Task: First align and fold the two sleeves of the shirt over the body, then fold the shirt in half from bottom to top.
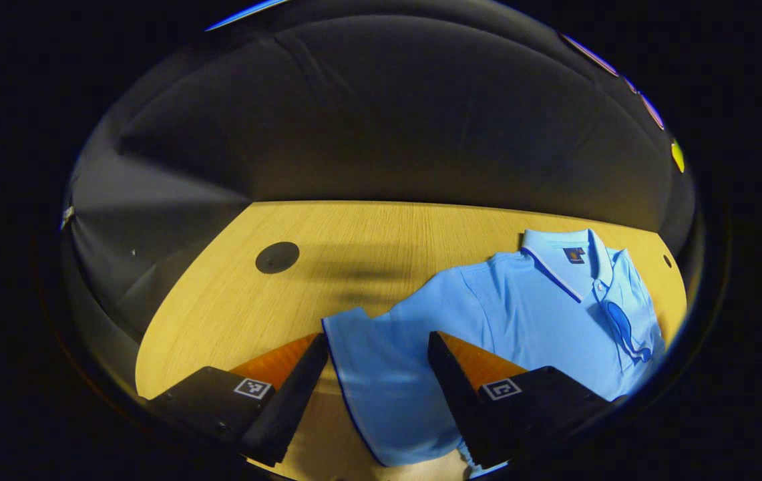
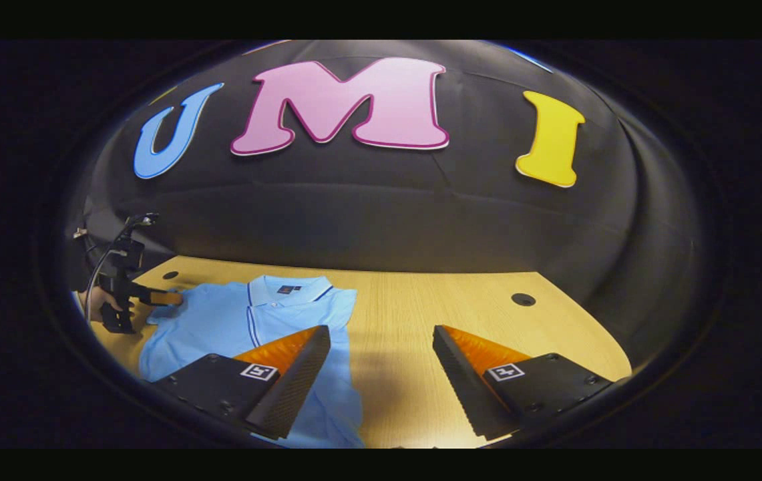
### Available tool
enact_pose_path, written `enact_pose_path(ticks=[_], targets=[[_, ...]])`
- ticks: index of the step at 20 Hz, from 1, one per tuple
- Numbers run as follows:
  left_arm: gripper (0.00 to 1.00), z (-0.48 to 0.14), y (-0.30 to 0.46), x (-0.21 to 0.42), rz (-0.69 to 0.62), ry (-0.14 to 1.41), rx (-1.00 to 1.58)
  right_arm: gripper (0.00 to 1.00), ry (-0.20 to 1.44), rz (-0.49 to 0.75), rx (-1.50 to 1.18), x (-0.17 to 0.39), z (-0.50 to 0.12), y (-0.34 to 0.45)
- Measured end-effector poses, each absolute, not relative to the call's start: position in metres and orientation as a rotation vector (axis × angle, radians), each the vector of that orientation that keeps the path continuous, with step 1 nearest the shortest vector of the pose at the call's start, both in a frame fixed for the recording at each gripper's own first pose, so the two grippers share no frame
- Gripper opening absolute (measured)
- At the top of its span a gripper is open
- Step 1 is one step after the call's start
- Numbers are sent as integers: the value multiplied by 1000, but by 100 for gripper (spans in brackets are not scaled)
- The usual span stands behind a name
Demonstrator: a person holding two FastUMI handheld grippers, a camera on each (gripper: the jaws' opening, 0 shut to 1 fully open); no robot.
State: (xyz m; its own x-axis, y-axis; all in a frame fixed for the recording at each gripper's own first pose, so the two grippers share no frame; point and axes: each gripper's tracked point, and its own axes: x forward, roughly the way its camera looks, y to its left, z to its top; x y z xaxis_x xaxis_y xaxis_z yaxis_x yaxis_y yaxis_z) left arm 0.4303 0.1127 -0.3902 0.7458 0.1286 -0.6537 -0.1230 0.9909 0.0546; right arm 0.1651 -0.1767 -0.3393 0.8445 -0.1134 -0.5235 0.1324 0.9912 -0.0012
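Table [image 1: 354, 227]: light wood-grain top, curved edge at 7 o'clock in left gripper view.
Grommet [image 1: 277, 257]: dark round cap, approx 10 o'clock on tabletop.
Grommet 2 [image 2: 523, 299]: same type, 2 o'clock in right gripper view.
Backdrop [image 1: 381, 120]: black cloth, creased, behind table.

No legible text; shirt [image 1: 521, 314] collar tag unreadable.

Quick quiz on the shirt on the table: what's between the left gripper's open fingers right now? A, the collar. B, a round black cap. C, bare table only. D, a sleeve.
D: in the left gripper view the left gripper stands open with the light blue sleeve of the shirt lying between its fingers, unpinched.
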Motion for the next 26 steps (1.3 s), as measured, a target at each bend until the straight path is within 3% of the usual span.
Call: enact_pose_path(ticks=[2, 4, 10, 11, 13, 14, 17, 26], targets=[[97, -390, 112, 431, 122, 723, 12, 97, 559, -130, 52, 165, -344, -177], [87, -390, 107, 432, 109, 726, 14, 96, 573, -128, 69, 164, -348, -178], [13, -385, 98, 435, 139, 705, 16, 97, 580, -121, 54, 163, -356, -187], [8, -386, 98, 434, 148, 715, 21, 97, 580, -121, 53, 163, -356, -189], [7, -384, 92, 436, 153, 723, 25, 97, 572, -128, 52, 163, -354, -194], [11, -381, 89, 436, 153, 725, 31, 97, 568, -132, 52, 163, -353, -196], [6, -357, 62, 442, 109, 689, 57, 97, 556, -128, 46, 165, -349, -200], [6, -301, -113, 440, -136, 594, 49, 97, 532, -121, 6, 152, -334, -209]])
